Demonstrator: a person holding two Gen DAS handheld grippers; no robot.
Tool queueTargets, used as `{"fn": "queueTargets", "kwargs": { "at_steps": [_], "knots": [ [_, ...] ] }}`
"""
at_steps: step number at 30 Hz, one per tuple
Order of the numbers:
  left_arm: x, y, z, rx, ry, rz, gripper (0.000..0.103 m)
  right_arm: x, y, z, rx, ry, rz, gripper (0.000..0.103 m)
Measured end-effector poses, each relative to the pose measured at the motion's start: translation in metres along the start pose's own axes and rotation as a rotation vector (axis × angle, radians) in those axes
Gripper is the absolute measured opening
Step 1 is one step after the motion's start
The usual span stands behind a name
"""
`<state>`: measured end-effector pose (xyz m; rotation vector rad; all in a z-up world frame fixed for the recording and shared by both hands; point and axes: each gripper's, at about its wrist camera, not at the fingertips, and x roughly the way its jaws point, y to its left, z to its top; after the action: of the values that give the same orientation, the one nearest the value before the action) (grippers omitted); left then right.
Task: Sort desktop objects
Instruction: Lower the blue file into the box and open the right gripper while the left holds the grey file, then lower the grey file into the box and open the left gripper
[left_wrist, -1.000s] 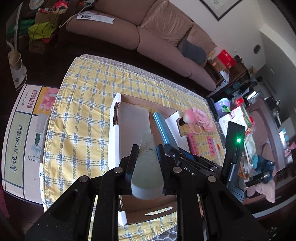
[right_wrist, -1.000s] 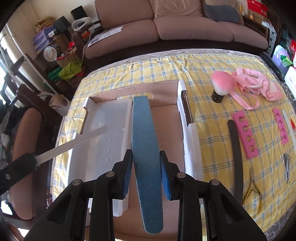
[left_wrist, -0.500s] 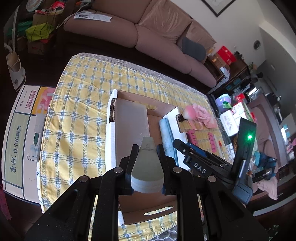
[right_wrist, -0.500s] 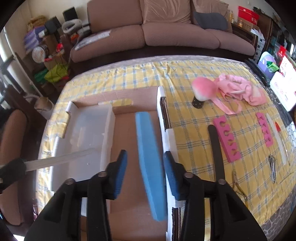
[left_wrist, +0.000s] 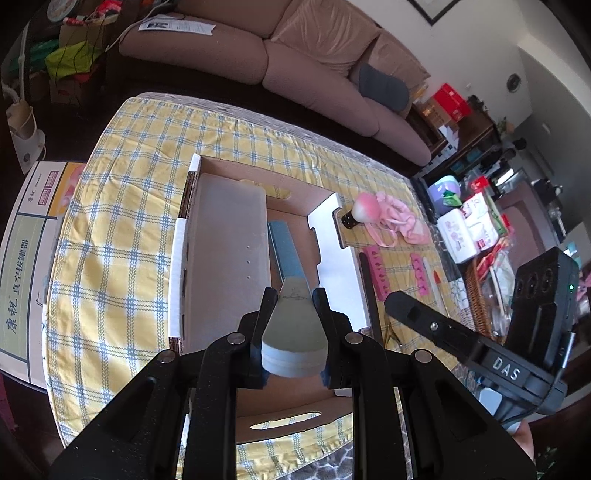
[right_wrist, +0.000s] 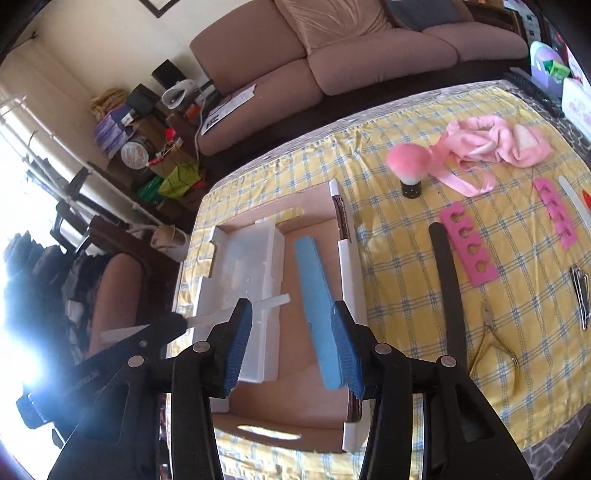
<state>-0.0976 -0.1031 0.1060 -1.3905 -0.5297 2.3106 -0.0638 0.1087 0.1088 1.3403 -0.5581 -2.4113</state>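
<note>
My left gripper (left_wrist: 293, 321) is shut on a pale grey-white nail file (left_wrist: 293, 332) and holds it above the open cardboard box (left_wrist: 332, 201). The file also shows in the right wrist view (right_wrist: 236, 310), sticking out over the box's white plastic tray (right_wrist: 243, 266). A blue nail file (right_wrist: 317, 299) lies flat on the brown box floor; it also shows in the left wrist view (left_wrist: 286, 254). My right gripper (right_wrist: 291, 343) is open and empty, raised just above the blue file's near end.
On the yellow checked cloth (right_wrist: 399, 280) right of the box lie a black file (right_wrist: 450, 295), two pink toe separators (right_wrist: 467, 245), a pink brush (right_wrist: 408, 164), a pink cloth (right_wrist: 495, 142), cuticle nippers (right_wrist: 495, 343) and clippers (right_wrist: 581, 291). A sofa (right_wrist: 369, 48) stands behind the table.
My right gripper opened and let the blue file go into the box, then drew back and up. My left gripper keeps holding the pale file over the box.
</note>
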Motion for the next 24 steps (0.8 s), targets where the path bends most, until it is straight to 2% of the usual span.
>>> {"fn": "queueTargets", "kwargs": {
  "at_steps": [3,7,9,11,18,24],
  "knots": [
    [0.006,-0.005,-0.001,0.000,0.001,0.017,0.017,-0.002,0.008,-0.005,-0.053,0.033,0.029,0.046],
    [0.010,-0.008,-0.007,0.035,0.000,0.082,0.017,-0.002,0.021,-0.014,-0.194,0.066,-0.051,0.043],
    [0.011,-0.010,-0.011,0.068,0.006,0.118,0.019,0.002,0.025,-0.020,-0.273,0.084,-0.121,0.042],
    [0.011,-0.016,-0.016,0.107,0.011,0.151,0.020,0.000,0.027,-0.024,-0.311,0.082,-0.156,0.042],
    [0.024,-0.048,-0.037,0.238,0.051,0.276,0.020,-0.012,0.013,-0.028,-0.285,0.052,-0.112,0.042],
    [0.053,-0.058,-0.043,0.235,0.112,0.290,0.019,-0.030,-0.004,-0.034,-0.276,0.034,-0.102,0.042]
  ]
}}
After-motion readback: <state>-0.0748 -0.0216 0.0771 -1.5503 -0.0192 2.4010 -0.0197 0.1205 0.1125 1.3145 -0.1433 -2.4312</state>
